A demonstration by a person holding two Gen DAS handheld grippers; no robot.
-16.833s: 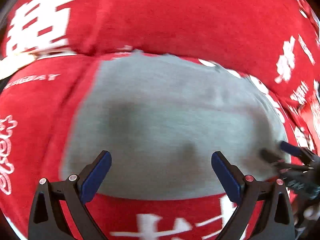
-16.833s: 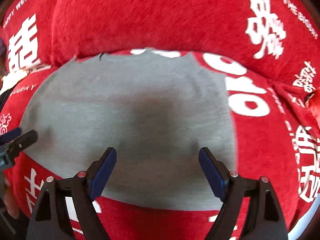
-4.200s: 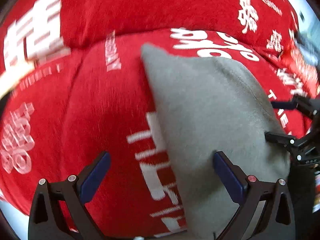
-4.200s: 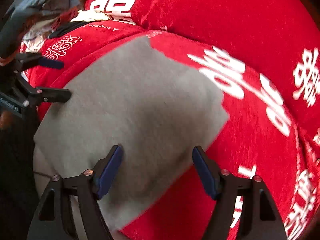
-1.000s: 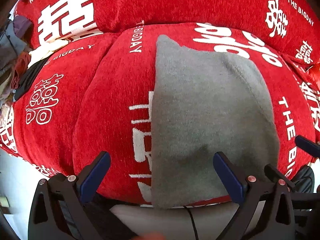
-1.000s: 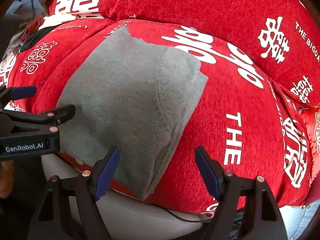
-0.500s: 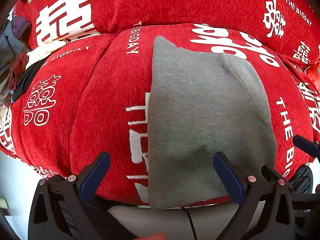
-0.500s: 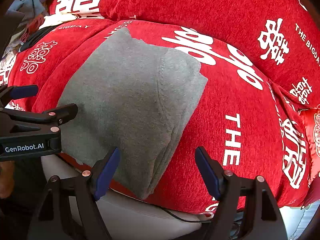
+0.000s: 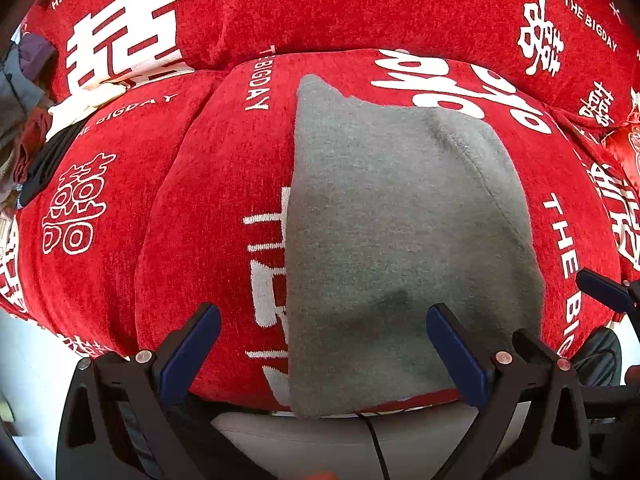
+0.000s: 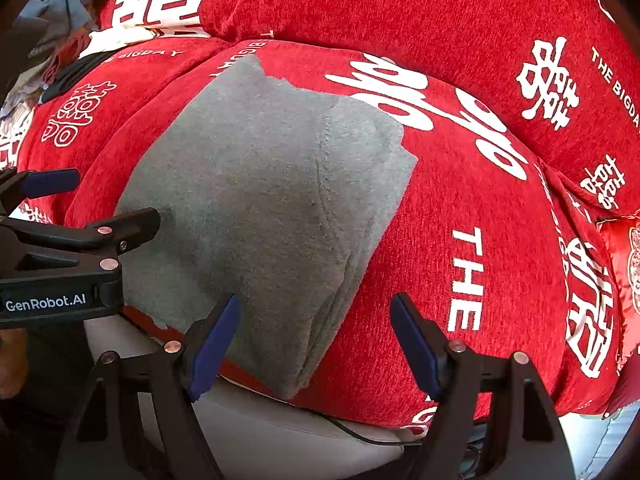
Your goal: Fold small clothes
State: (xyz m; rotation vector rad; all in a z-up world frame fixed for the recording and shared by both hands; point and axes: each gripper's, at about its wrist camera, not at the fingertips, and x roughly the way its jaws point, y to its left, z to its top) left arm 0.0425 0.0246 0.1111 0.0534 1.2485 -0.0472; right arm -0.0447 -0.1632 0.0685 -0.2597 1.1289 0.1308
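Note:
A grey garment, folded into a narrow stack, lies on a red seat cushion with white lettering; its near end hangs over the front edge. It also shows in the right wrist view. My left gripper is open and empty, held just in front of the garment's near end. My right gripper is open and empty, near the garment's folded right corner. The left gripper's fingers show at the left of the right wrist view.
A red back cushion rises behind the seat. A pile of other clothes lies at the far left. A pale sofa base with a thin black cable runs under the cushion. A red satin item sits at the right.
Both grippers have stayed open and almost still over the last second. The garment, spread wide and flat 16.8 s ago, now lies folded narrow.

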